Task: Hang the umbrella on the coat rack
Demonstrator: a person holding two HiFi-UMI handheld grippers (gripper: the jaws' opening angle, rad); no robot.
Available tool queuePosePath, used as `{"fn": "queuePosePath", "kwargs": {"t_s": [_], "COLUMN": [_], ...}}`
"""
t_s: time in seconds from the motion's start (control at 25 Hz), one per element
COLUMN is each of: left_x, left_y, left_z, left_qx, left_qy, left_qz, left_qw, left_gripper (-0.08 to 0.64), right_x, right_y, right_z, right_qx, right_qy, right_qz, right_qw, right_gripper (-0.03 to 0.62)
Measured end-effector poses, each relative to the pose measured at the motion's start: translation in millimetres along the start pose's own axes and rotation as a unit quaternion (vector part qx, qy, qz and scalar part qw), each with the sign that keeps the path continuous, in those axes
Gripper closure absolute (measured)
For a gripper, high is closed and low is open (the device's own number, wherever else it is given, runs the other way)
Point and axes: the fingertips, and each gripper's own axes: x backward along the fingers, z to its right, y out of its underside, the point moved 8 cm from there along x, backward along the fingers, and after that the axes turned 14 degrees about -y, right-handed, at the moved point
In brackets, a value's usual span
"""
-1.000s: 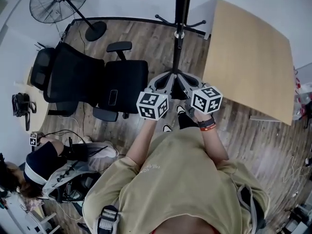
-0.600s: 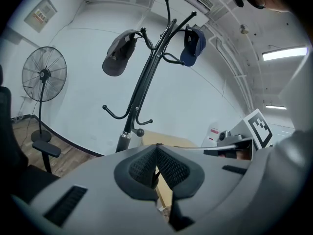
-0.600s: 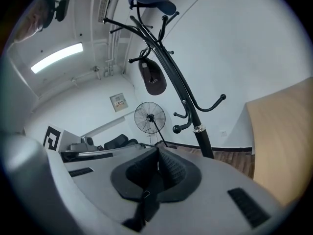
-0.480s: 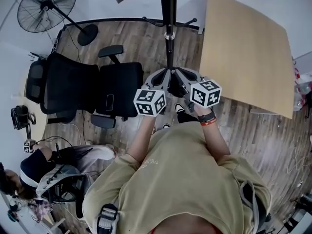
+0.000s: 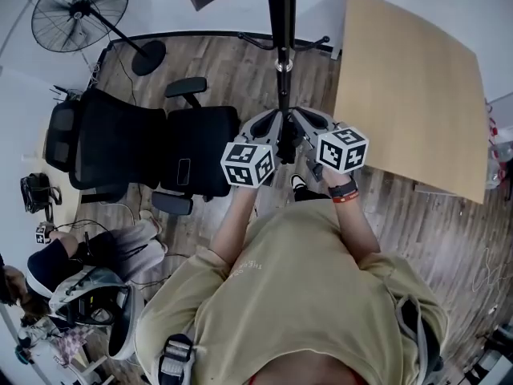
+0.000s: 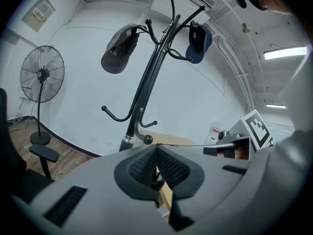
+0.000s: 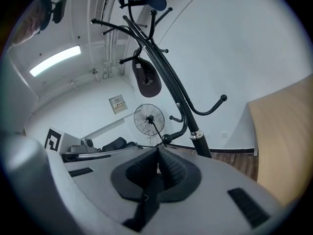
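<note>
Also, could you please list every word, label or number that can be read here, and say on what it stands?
No text here can be read with certainty.
Wall notice above the fan: print too blurred to read.
Red-and-white wall label: too small to read.
Shirt print on the person's back: too small to read.
Marker cubes: black-and-white square patterns only, no letters.

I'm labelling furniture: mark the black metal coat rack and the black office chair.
Black metal coat rack [image 5: 280,22]: head view, on its upright pole.
Black office chair [image 5: 204,139]: head view, on its seat.
</note>
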Motion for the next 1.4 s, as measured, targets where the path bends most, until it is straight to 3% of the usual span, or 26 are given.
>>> {"fn": "queuePosePath", "kwargs": {"t_s": [0.92,1.4], "left_x": [-46.8,-64.2], "left_y": [-22.4,-0.5], "left_z": [-19.8,-24.0], "left_qx": [0.010,0.027], "left_qy": [-0.013,-0.009], "left_qz": [0.007,-0.019], "left_qw": [0.9998,0.9994], "left_gripper": [0.537,0.537], "right_x": [-23.8,-25.7], "right_y": [-29.7,-14.2], "right_z": [38.8,55.7], "right_qx": [0.009,0.000], "right_qy": [-0.001,0.006], "right_qz": [-0.004,-0.016], "right_qw": [1.000,1.000], "right_gripper": [0.574,0.574]}}
